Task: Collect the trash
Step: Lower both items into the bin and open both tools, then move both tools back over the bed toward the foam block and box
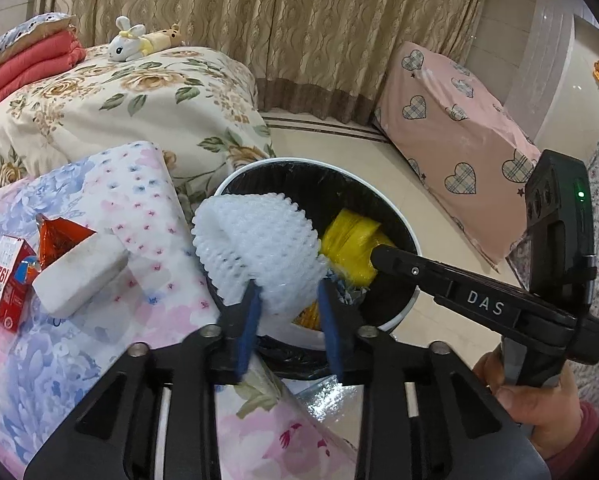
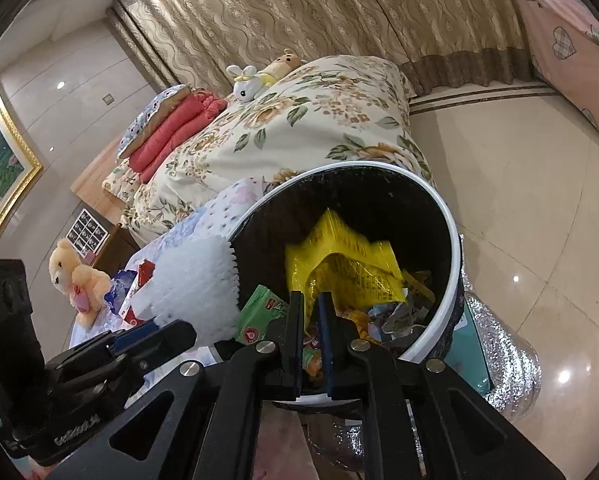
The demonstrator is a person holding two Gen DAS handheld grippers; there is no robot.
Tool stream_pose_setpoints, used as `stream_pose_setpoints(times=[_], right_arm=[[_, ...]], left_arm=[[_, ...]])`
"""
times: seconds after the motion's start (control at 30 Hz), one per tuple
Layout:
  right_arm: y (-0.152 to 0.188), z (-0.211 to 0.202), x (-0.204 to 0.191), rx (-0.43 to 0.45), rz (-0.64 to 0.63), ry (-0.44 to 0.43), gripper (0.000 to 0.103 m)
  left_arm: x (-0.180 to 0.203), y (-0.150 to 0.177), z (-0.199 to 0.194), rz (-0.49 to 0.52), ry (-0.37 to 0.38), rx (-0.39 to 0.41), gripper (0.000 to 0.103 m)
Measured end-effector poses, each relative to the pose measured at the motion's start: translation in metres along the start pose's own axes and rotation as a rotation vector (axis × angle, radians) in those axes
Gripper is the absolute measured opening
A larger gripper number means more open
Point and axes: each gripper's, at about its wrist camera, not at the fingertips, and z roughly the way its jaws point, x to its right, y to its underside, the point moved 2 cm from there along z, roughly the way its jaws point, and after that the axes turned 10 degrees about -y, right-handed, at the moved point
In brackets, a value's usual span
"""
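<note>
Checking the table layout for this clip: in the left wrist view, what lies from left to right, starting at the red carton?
Red carton → white foam block → white foam net held in the left hand-held gripper → yellow wrapper in the trash bin → right hand-held gripper.

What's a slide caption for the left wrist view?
Left tongs hold white foam netting over the black-lined bin, right tongs reaching over a yellow wrapper inside.

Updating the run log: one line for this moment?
left tongs: shut on foam net over bin | right tongs: shut on yellow wrapper in bin
</note>
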Motion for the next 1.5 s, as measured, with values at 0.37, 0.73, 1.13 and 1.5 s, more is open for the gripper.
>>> stream_pose_setpoints(times=[0.37, 0.73, 1.13, 1.5], right_arm=[[0.004, -0.01, 0.0, 0.035, 0.02, 0.007, 0.046], [0.002, -0.035, 0.01, 0.102, 0.054, 0.03, 0.047], [0.015, -0.042, 0.011, 0.113, 0.08, 0.04, 0.05], [0.025, -0.035, -0.012, 0.09, 0.045, 0.013, 0.054]], left_arm=[[-0.004, 0.004, -0.007, -0.03, 0.026, 0.011, 0.043], [0.012, -0.003, -0.011, -0.013, 0.064, 0.041, 0.053], [0.007, 0.002, -0.029, -0.045, 0.093, 0.087, 0.061], [-0.044, 0.041, -0.038, -0.117, 0.026, 0.044, 0.062]])
